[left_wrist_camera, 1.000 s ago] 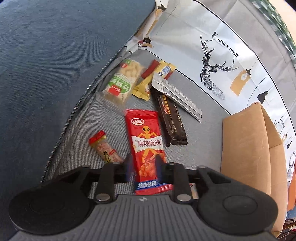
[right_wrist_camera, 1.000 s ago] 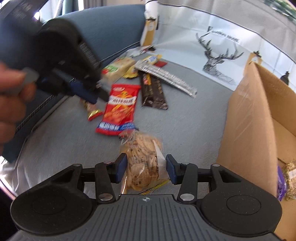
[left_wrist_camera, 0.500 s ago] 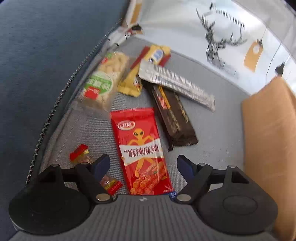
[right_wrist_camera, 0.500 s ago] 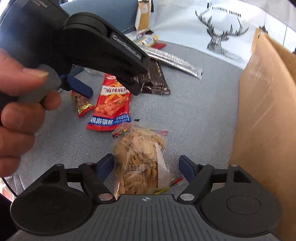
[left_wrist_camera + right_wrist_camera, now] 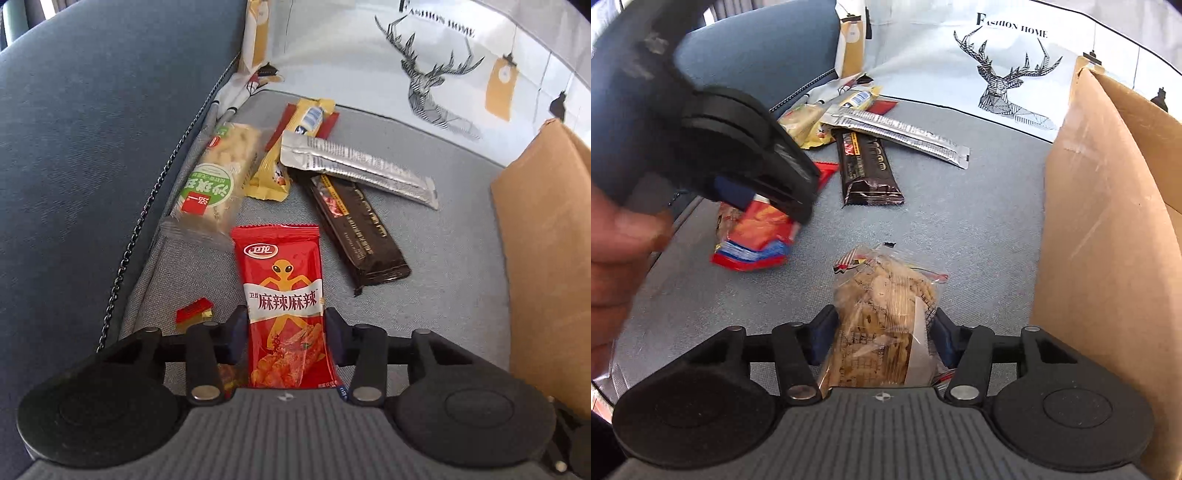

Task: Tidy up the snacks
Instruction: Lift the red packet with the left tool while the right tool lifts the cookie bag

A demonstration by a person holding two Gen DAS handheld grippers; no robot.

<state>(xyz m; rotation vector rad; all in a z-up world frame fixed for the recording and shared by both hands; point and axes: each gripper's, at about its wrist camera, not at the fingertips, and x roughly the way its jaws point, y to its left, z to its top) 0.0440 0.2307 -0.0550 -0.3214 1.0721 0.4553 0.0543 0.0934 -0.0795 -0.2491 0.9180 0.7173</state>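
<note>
- Left tongs [image 5: 284,334] pinch the red snack packet [image 5: 282,295] across its near half: light, slick, pliable film.
- Right tongs [image 5: 882,332] pinch the clear cracker bag [image 5: 882,314] at mid-width: brittle contents, so grip gently.

"FASHION HOME" above a deer on the printed cloth [image 5: 1004,70], "麻辣麻辣" on the red snack packet [image 5: 282,295]

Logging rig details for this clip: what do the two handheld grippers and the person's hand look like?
Both the left gripper and right gripper have black linkage arms with silver pivot pins, dark blue finger pads, round black side discs and a ribbed grey body bearing a small round emblem. The bare hand shows no sleeve. No cables visible.
</note>
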